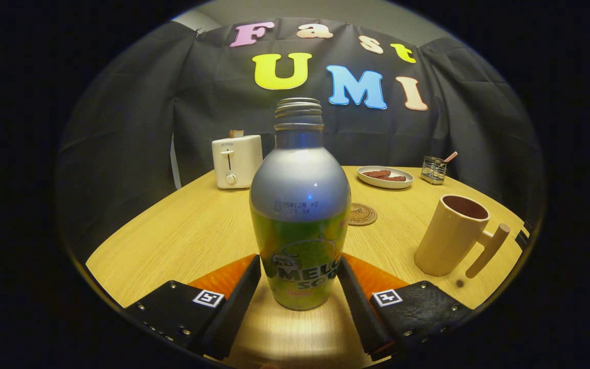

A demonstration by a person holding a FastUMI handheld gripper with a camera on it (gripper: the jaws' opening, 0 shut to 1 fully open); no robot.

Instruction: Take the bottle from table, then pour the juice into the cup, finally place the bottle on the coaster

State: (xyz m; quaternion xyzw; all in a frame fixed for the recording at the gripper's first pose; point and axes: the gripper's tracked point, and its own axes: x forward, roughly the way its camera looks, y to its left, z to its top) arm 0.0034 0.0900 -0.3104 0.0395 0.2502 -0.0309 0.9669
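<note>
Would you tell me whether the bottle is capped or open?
Open: the bottle, upright between the gripper fingers, shows bare neck threads, no cap.

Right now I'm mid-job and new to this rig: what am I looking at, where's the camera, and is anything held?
No robot arm here: a person holds a two-finger gripper, and the camera rides on it, looking forward along the fingers. The bottle, cap off, stands upright between the fingers on the table. The fingers sit right at its sides; whether they press on it I cannot tell. Beyond it lies the coaster; to the right stands the cup. Farther back are a toaster, a plate and a small rack.
</note>
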